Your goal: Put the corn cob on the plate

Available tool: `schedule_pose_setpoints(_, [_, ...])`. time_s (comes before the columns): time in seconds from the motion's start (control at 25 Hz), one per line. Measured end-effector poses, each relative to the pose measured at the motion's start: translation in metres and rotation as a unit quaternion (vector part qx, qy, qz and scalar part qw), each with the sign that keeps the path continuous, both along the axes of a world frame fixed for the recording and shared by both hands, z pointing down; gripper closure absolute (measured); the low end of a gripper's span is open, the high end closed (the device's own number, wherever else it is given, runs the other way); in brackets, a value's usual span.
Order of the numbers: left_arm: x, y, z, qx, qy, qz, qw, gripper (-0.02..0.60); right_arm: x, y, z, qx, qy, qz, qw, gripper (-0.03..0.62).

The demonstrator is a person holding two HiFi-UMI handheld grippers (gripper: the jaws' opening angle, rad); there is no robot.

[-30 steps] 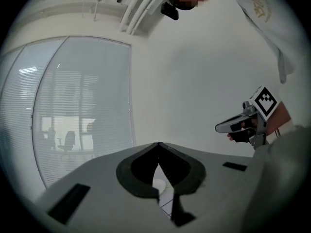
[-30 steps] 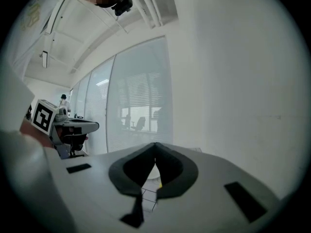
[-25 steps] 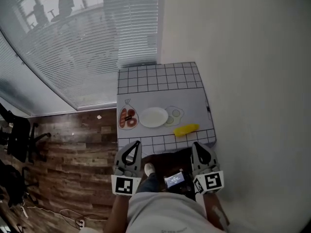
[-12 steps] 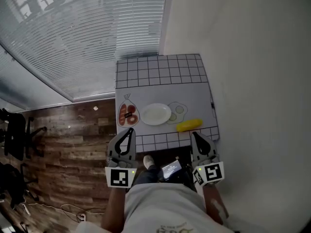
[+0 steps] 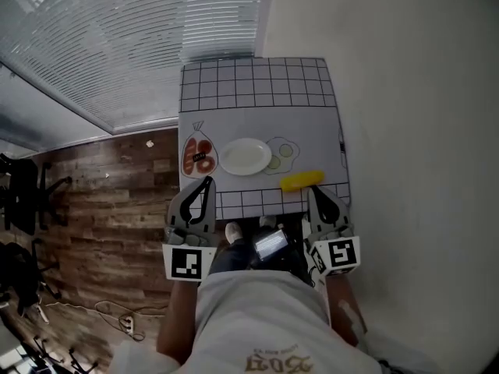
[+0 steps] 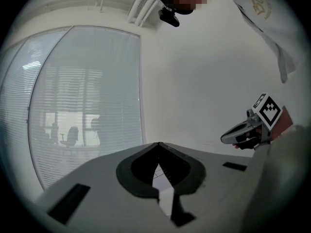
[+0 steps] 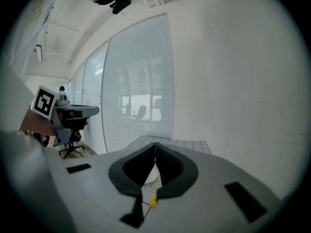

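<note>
Corn cob off the plate; both grippers empty.
Yellow corn cob (image 5: 301, 181) lies near the grid-printed surface's (image 5: 257, 92) near right corner, apart from the round white plate (image 5: 245, 156). Left gripper (image 5: 208, 180) and right gripper (image 5: 313, 188): fingers closed together.

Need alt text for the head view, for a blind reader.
Seen from above, a yellow corn cob lies on a small table near its front right edge, right of an empty white plate. The left gripper and right gripper, both shut and empty, point at the table's near edge, the right one nearest the cob.
</note>
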State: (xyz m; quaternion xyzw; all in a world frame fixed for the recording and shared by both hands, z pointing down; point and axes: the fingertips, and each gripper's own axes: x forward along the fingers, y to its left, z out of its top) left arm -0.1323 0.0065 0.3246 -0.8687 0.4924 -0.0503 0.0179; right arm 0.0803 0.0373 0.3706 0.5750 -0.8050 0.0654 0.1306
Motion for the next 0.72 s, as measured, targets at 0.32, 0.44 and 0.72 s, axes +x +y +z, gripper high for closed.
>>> schedule_pose_setpoints(0.32, [0.026,-0.009,0.018,-0.036,0.003,0.018,0.9992,0.574,0.028,-0.009,0.025,-0.033,-0.007,0.003,0.999,0.586])
schedule_pose_setpoints(0.44, [0.038,-0.012,0.022,-0.037,-0.007,0.032,0.9988,0.574,0.036,-0.009,0.034,-0.045,-0.011,0.011,0.999,0.586])
schedule_pose_setpoints(0.72, [0.073,-0.021,0.036,-0.048,-0.017,0.071,0.9962,0.573,0.051,-0.01,0.055,-0.071,-0.006,0.022,0.997,0.586])
